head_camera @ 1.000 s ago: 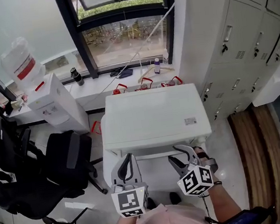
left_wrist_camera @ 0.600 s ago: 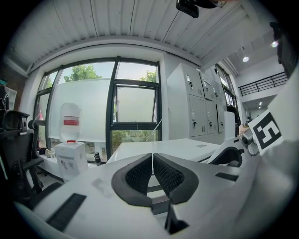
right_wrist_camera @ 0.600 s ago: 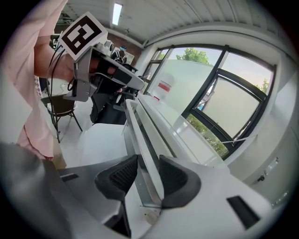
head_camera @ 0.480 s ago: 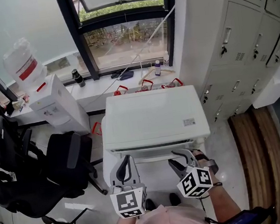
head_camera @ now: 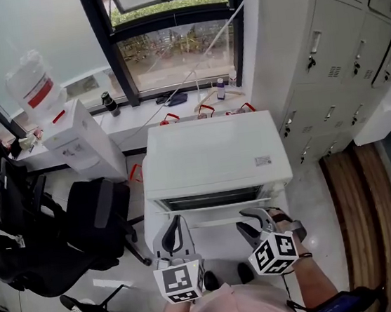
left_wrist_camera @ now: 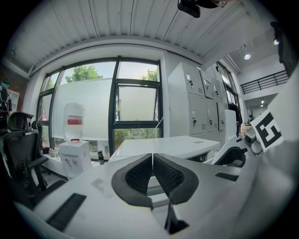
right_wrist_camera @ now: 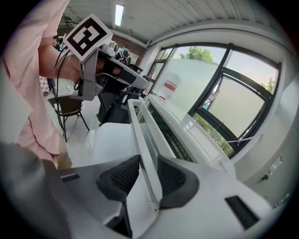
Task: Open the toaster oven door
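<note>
At toaster oven (head_camera: 213, 156) front | right tool (right_wrist_camera: 148, 162) clamps smooth white bar handle (right_wrist_camera: 135, 116)

No wording can be read anywhere. The red label (head_camera: 37, 95) on the water bottle (head_camera: 25, 72) and the small sticker (head_camera: 263, 160) on top of the toaster oven (head_camera: 209, 153) are both too small to make out

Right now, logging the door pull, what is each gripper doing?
Left gripper: closed, holding nothing.
Right gripper: closed on the oven door handle.
</note>
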`<state>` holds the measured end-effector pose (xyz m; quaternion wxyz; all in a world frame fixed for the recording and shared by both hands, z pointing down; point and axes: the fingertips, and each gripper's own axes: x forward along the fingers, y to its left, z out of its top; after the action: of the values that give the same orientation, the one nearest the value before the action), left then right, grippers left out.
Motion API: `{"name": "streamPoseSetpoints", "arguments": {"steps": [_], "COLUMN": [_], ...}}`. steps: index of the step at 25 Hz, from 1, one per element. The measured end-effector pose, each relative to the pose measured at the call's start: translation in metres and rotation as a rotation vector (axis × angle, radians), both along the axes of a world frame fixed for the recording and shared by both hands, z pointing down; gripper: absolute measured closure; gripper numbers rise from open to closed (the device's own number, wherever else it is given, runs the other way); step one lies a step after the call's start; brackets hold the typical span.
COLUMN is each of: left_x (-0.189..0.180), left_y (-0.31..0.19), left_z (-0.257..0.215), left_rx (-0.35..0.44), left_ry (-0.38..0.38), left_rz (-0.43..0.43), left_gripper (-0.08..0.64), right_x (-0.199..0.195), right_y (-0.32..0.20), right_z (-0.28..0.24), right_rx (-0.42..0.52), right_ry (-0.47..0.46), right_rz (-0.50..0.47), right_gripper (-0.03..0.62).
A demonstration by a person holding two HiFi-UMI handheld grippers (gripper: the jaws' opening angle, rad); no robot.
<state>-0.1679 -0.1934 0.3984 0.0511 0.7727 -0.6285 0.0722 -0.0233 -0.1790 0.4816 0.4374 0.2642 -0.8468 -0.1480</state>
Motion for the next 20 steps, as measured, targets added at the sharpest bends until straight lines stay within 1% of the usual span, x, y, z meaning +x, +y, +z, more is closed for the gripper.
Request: {"name": "streamPoseSetpoints", "arguments": {"steps": [13,20], "left_x": [0.0,0.001], "left_y": [0.01,0.016], "left_z": [0.004,0.015], "left_rx": [-0.013,-0.042], "left_ry": [-0.006,-0.003], "left_rz": [-0.002,-0.002], "left_gripper": [0.543,0.543], "right_x": [0.001,0.001], "right_y": [0.019,0.031], "right_z": [0.009,0.014], "right_rx": [-0.036,-0.061], "right_ry": [0.024,0.022], "right_rz": [-0.027,-0.038], "right_gripper": [0.482,0.486]}}
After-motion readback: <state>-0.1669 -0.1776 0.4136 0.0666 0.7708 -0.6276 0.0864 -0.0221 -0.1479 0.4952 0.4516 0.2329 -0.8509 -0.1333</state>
